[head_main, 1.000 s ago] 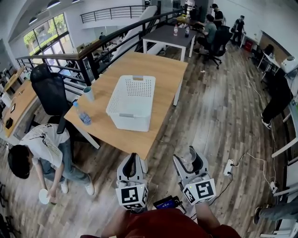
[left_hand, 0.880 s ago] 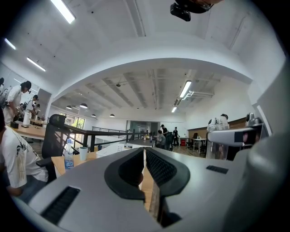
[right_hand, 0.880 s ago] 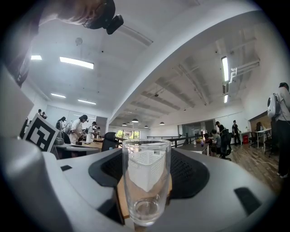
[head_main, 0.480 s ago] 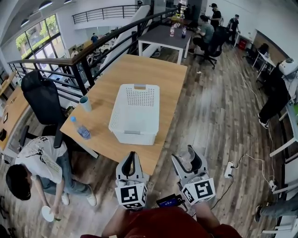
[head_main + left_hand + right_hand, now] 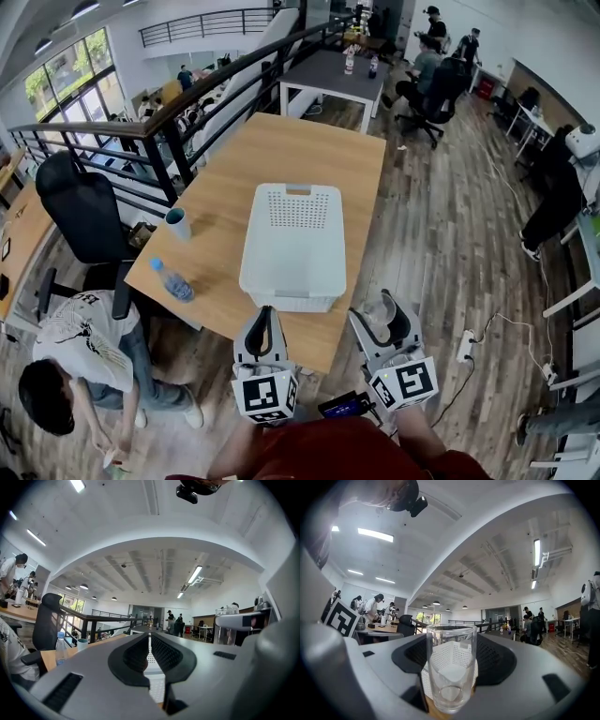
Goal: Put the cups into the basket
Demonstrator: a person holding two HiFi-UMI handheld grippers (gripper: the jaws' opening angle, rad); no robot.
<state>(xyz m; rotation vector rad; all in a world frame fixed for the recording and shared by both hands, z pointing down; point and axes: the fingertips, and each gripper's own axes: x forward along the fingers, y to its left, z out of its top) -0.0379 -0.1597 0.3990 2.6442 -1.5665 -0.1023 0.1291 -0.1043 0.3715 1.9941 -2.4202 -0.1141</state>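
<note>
1. Glass cup (image 5: pixel 451 667) stands upright in the right gripper (image 5: pixel 382 319), at lower right of centre in the head view. The jaws are set wide and press on its walls. The glass is smooth, so a jolt or a slackened grip would likely let it slide down and fall short of the table (image 5: pixel 309 141).
2. Basket (image 5: pixel 286 302) sits at frame centre, with its near wall just above both grippers. A cup carried too low could strike that wall and shove the basket or tilt the cup.
3. Release from high above the basket floor could tip or crack the glass.
4. Left gripper (image 5: pixel 149 641) is empty, its jaws nearly together with only a slim gap. It sits at lower centre, close beside the right gripper, so a bump between them could disturb the hold.
5. Teal cup (image 5: pixel 177 223) stands at the table's left edge, near a water bottle (image 5: pixel 174 280). A careless reach there could topple the bottle.
</note>
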